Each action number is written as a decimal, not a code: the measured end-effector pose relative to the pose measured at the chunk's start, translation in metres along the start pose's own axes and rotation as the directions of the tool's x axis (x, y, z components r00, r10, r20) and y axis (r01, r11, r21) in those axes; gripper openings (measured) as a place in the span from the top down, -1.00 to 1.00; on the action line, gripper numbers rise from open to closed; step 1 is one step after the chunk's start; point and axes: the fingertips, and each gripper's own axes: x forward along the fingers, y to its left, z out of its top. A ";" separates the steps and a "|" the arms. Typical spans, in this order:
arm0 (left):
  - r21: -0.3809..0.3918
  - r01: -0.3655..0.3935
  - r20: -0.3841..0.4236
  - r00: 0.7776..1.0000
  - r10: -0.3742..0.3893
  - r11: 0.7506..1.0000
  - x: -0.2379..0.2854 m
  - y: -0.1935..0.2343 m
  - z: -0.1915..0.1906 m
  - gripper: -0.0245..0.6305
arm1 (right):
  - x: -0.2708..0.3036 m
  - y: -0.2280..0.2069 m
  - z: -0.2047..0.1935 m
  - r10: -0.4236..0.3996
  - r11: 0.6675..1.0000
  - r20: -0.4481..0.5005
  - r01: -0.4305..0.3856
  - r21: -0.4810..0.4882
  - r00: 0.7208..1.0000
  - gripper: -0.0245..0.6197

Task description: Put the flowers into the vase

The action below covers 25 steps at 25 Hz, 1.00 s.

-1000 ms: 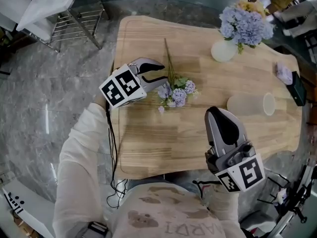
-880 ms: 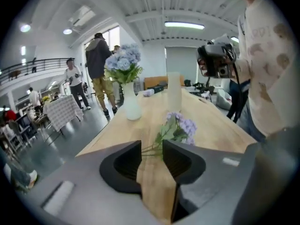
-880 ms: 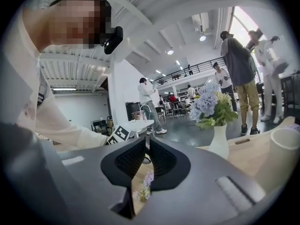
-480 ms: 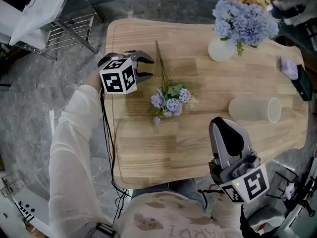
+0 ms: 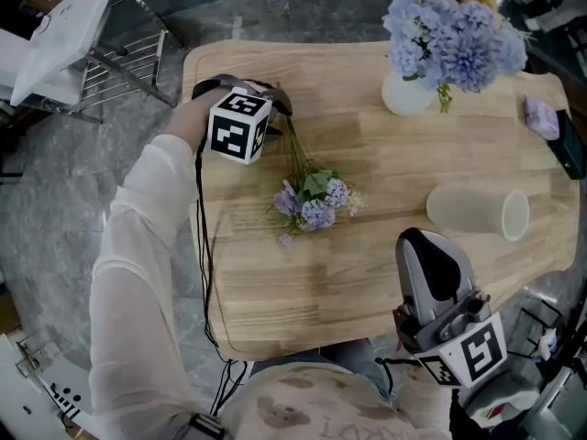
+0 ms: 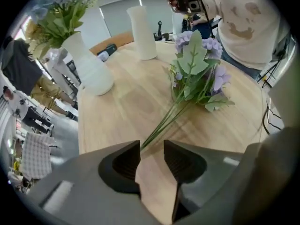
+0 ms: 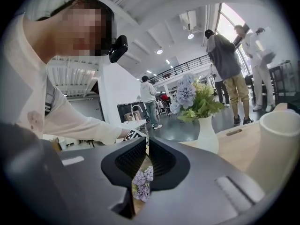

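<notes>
A bunch of purple flowers (image 5: 312,200) with long green stems lies on the wooden table (image 5: 367,273). My left gripper (image 5: 273,110) points down at the far ends of the stems. In the left gripper view the left gripper (image 6: 151,144) is open, and the stem tips of the flowers (image 6: 197,69) reach just into the gap between its jaws. An empty tall white vase (image 5: 477,211) stands at the right. My right gripper (image 5: 426,241) hovers over the near right edge. The right gripper (image 7: 146,146) is shut on nothing, and the flowers (image 7: 142,182) show beyond it.
A round white vase (image 5: 408,94) full of blue flowers stands at the far side. A small purple thing (image 5: 541,117) and a black phone (image 5: 573,149) lie at the right edge. A metal rack (image 5: 110,53) stands off the far left corner. People stand in the background.
My left gripper has moved from beside the flower heads to the stem ends at the far left, sinking and rolling so its marker cube faces up. The right gripper drifted slightly toward the near edge.
</notes>
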 end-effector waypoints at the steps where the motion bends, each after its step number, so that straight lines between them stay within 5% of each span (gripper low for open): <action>1: 0.029 0.021 -0.009 1.000 -0.021 0.999 0.003 0.000 0.002 0.43 | 0.001 -0.002 0.000 -0.001 1.000 0.003 0.001 0.004 1.000 0.78; 6: 0.129 0.120 -0.058 0.992 -0.113 0.984 0.015 -0.004 0.010 0.45 | 0.005 -0.006 -0.001 0.002 1.000 0.010 -0.003 0.013 1.000 0.79; 13: 0.141 0.202 -0.080 0.978 -0.192 0.969 0.017 -0.014 0.010 0.71 | 0.010 -0.005 -0.004 0.018 1.000 0.006 -0.018 0.014 1.000 0.80; 16: 0.103 0.200 -0.057 0.979 -0.195 0.974 0.016 -0.016 0.011 0.86 | 0.011 -0.002 -0.003 0.025 1.000 0.005 -0.025 0.006 1.000 0.80; 25: -0.039 0.178 0.037 0.984 -0.176 0.983 -0.001 -0.021 0.028 0.87 | 0.008 0.007 0.004 0.035 0.999 0.018 -0.035 -0.008 0.999 0.81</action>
